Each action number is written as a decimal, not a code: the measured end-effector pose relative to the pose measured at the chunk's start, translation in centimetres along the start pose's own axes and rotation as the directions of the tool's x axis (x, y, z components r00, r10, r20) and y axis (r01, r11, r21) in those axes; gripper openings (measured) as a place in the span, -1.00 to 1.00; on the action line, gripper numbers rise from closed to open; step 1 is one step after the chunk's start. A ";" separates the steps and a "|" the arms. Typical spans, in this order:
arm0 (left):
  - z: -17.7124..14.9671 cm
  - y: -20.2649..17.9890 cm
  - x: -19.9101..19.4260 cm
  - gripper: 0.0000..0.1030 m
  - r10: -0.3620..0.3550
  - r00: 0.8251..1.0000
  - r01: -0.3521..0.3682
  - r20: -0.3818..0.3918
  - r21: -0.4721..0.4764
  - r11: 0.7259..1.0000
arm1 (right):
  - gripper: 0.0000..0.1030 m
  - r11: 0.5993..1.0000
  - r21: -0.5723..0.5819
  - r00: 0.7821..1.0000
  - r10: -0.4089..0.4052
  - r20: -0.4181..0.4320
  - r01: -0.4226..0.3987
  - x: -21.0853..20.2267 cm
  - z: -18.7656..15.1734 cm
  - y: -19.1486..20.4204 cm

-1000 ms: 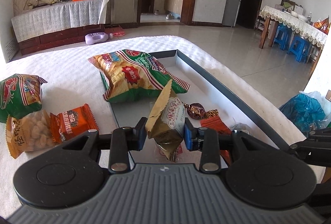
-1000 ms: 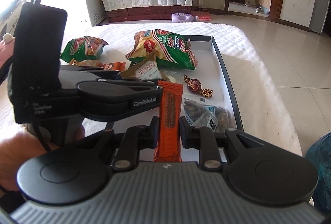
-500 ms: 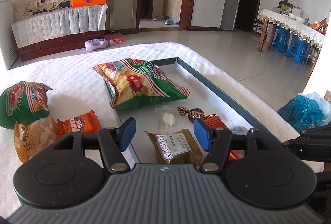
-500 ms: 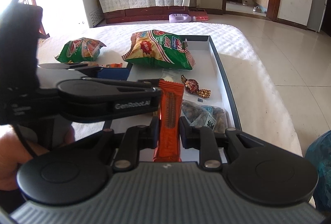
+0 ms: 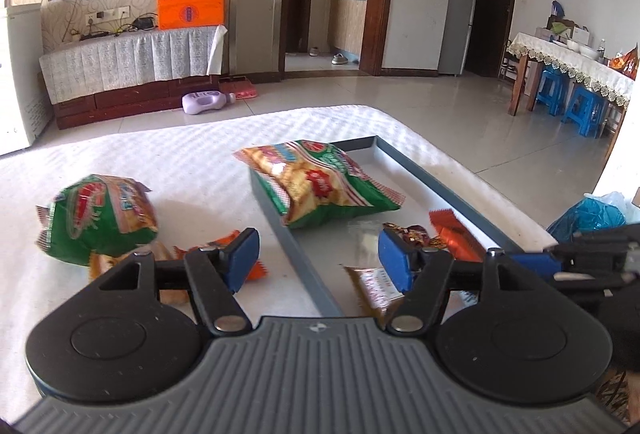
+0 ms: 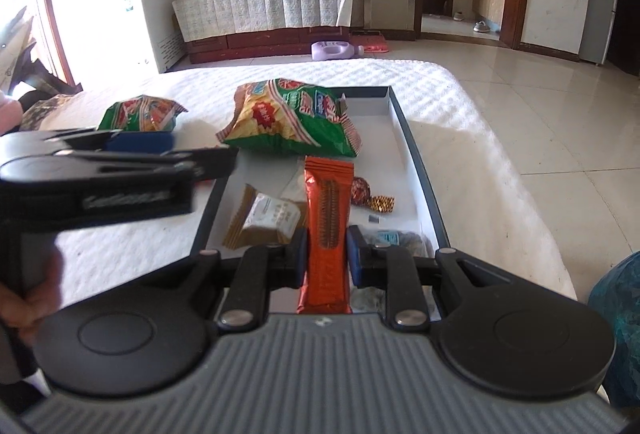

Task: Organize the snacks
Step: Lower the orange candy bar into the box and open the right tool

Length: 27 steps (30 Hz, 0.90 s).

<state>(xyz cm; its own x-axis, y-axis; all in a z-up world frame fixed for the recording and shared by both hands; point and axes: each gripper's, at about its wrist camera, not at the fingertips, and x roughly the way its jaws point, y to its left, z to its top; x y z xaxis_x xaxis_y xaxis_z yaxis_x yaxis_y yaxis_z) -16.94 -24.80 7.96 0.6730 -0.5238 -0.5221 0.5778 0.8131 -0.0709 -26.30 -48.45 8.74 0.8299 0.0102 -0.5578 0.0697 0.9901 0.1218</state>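
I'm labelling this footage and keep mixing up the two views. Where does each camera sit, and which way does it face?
Left wrist: on the left gripper, jaws opening and empty, looking over the tray edge toward the TV wall.
Right wrist: on the right gripper, shut on the orange bar, facing along the tray; a hand shows at left.
Shared: the big green chip bag.

Orange bar (image 6: 326, 230) upright, brown packet (image 6: 266, 220) flat

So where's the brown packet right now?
The brown packet lies flat in the tray, right wrist view, left of the orange bar and nearer than the big green bag.
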 end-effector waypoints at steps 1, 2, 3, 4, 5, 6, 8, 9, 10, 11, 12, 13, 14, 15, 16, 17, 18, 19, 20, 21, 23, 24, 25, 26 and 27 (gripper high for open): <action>0.0 0.2 -0.2 0.39 0.004 1.000 -0.004 0.002 0.002 1.000 | -0.52 1.000 0.002 1.000 -0.005 0.003 0.005 0.2 0.2 0.0; 0.0 0.5 -0.5 0.39 0.008 1.000 -0.008 0.004 0.004 1.000 | -0.52 1.000 0.004 1.000 -0.009 0.005 0.009 0.5 0.4 0.0; 0.0 0.8 -0.7 0.39 0.012 1.000 -0.012 0.006 0.004 1.000 | -0.52 1.000 0.007 1.000 -0.010 0.004 0.010 0.8 0.6 -0.1; -0.1 1.1 -0.9 0.39 0.018 1.000 -0.018 0.006 0.004 1.000 | -0.52 1.000 0.010 1.000 -0.013 0.002 0.013 1.2 0.8 -0.1; -0.1 1.4 -1.0 0.39 0.023 1.000 -0.023 0.006 0.003 1.000 | -0.52 1.000 0.016 1.000 -0.016 -0.002 0.016 1.6 0.9 -0.2; -0.2 1.7 -1.2 0.39 0.029 1.000 -0.029 0.005 0.002 1.000 | -0.52 1.000 0.022 1.000 -0.015 -0.008 0.015 2.0 1.0 -0.3; -0.3 2.2 -1.5 0.39 0.038 0.999 -0.038 0.004 0.001 0.999 | -0.52 0.999 0.031 1.000 -0.019 -0.015 0.019 2.6 1.1 -0.2; -0.3 2.5 -1.7 0.39 0.042 0.999 -0.042 0.005 0.000 0.999 | -0.52 0.999 0.032 1.000 -0.019 -0.019 0.020 2.8 1.2 -0.1; -0.3 2.7 -1.9 0.40 0.046 0.999 -0.046 0.006 0.000 0.999 | -0.52 0.999 0.032 0.999 -0.026 -0.021 0.026 3.0 1.2 0.0; -0.4 3.0 -2.1 0.40 0.049 0.999 -0.049 0.007 -0.001 0.999 | -0.52 0.999 0.033 0.999 -0.038 -0.021 0.039 3.2 1.2 0.1; -0.4 3.2 -2.2 0.40 0.053 0.999 -0.053 0.007 -0.004 0.999 | -0.51 0.998 0.034 0.999 -0.045 -0.023 0.045 3.4 1.3 0.2; -0.4 3.5 -2.4 0.41 0.055 0.998 -0.055 0.008 -0.007 0.998 | -0.51 0.998 0.037 0.999 -0.047 -0.024 0.047 3.5 1.2 0.2; -0.4 3.7 -2.5 0.43 0.058 0.998 -0.057 0.008 -0.009 0.998 | -0.51 0.998 0.038 0.998 -0.052 -0.024 0.053 3.6 1.3 0.4; -0.4 3.9 -2.6 0.43 0.061 0.998 -0.060 0.008 -0.011 0.998 | -0.50 0.998 0.036 0.998 -0.059 -0.025 0.060 3.6 1.3 0.4; -0.4 4.1 -2.7 0.44 0.064 0.998 -0.064 0.009 -0.013 0.998 | -0.41 0.997 0.034 0.998 -0.063 -0.024 0.064 3.6 1.2 0.5; -0.4 4.2 -2.8 0.44 0.067 0.998 -0.066 0.009 -0.015 0.998 | -0.36 0.997 0.032 0.998 -0.065 -0.023 0.066 3.6 1.2 0.6; -0.4 4.3 -2.9 0.44 0.068 0.998 -0.068 0.010 -0.018 0.998 | -0.26 0.997 0.029 0.998 -0.067 -0.023 0.067 3.6 1.1 0.7; -0.4 4.4 -2.9 0.45 0.071 0.997 -0.071 0.010 -0.021 0.997 | -0.21 0.997 0.024 0.997 -0.069 -0.024 0.070 3.5 1.1 0.8; -0.3 4.5 -2.9 0.45 0.074 0.997 -0.073 0.010 -0.024 0.997 | -0.20 0.997 0.020 0.997 -0.074 -0.023 0.074 3.5 1.0 0.8; -0.3 4.6 -3.0 0.46 0.075 0.997 -0.075 0.010 -0.027 0.997 | -0.20 0.997 0.019 0.997 -0.076 -0.023 0.077 3.4 1.0 0.8; -0.3 4.8 -3.1 0.46 0.080 0.997 -0.080 0.012 -0.029 0.996 | -0.20 0.996 0.021 0.997 -0.082 -0.013 0.082 3.1 1.0 0.9; -0.3 4.9 -3.3 0.46 0.084 0.996 -0.083 0.014 -0.030 0.996 | -0.20 0.996 0.023 0.996 -0.085 -0.004 0.085 2.8 1.1 0.9; -0.2 5.1 -3.4 0.47 0.090 0.996 -0.089 0.017 -0.031 0.996 | -0.20 0.996 0.029 0.996 -0.084 0.012 0.084 2.4 1.1 1.0; -0.1 5.4 -3.6 0.47 0.100 0.995 -0.099 0.021 -0.036 0.994 | -0.20 0.996 0.037 0.996 -0.077 0.036 0.076 1.9 1.2 1.0; 0.0 5.8 -3.8 0.47 0.113 0.993 -0.112 0.027 -0.042 0.993 | -0.20 0.997 0.045 0.996 -0.065 0.066 0.062 1.3 1.3 1.2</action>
<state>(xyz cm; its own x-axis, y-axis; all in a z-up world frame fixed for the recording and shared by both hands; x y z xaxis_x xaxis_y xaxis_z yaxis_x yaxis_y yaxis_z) -16.11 -18.08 9.51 0.7460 -0.4354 -0.5039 0.4791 0.8765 -0.0481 -24.43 -47.44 9.23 0.8583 -0.0631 -0.5092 0.1456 0.9816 0.1237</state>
